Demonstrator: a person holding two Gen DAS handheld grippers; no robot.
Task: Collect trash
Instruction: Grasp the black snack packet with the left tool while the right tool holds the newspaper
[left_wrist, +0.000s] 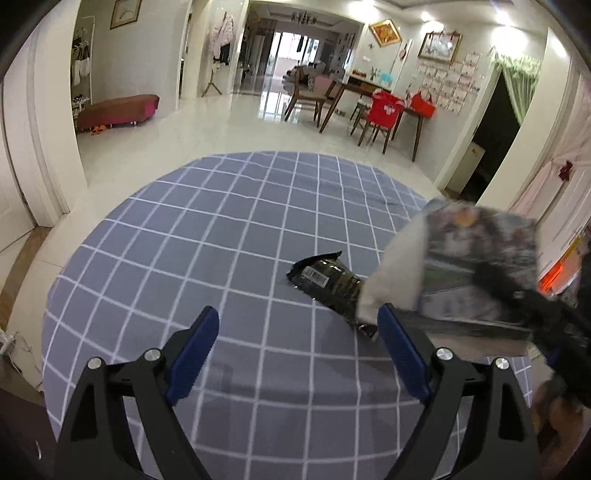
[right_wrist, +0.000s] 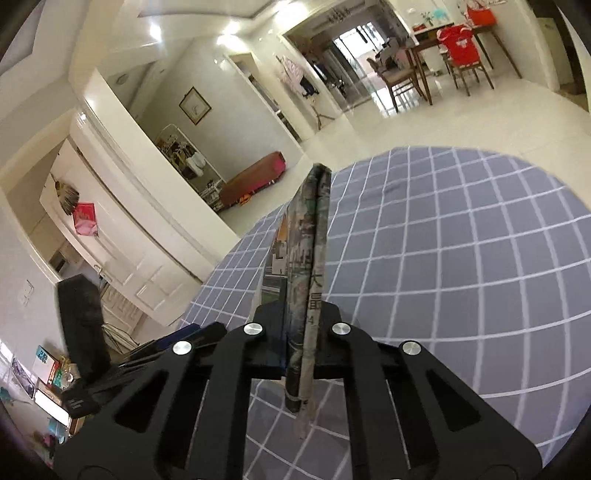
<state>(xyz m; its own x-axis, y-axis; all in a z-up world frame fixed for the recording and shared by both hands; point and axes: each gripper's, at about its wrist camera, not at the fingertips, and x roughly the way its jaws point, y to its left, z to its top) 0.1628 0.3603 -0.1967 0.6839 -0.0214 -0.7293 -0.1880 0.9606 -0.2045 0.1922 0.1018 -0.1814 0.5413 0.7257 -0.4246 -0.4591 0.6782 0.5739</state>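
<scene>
A dark snack wrapper (left_wrist: 327, 282) lies crumpled on the round table, on the grey-blue checked tablecloth (left_wrist: 207, 243), with a white barcode label facing up and one torn end lifted a little. It sits toward the right side of the table as the left camera sees it, just ahead of the left gripper's right finger. Its near end is hidden behind a folded newspaper (left_wrist: 465, 266), which hangs over that part of the table, blurred in this view.

The newspaper is the other piece of rubbish, and the right gripper (right_wrist: 301, 317) has it clamped: the two black fingers are pressed together on the fold, and the paper stands edge-on between them, running away from the camera and reaching out over the cloth. From the right camera its printed pages and a few large characters show. I cannot tell whether its far edge touches the cloth.

The left gripper (left_wrist: 297, 350) is spread wide with nothing between its blue pads (left_wrist: 194, 354); it hovers low over the near part of the table, pointing across it.

I see no bin or bag on the table. Beyond it lie a pale tiled floor, a dark red bench (left_wrist: 118, 110) by the wall, and a wooden dining table (left_wrist: 373, 92) with chairs, one draped in red.
</scene>
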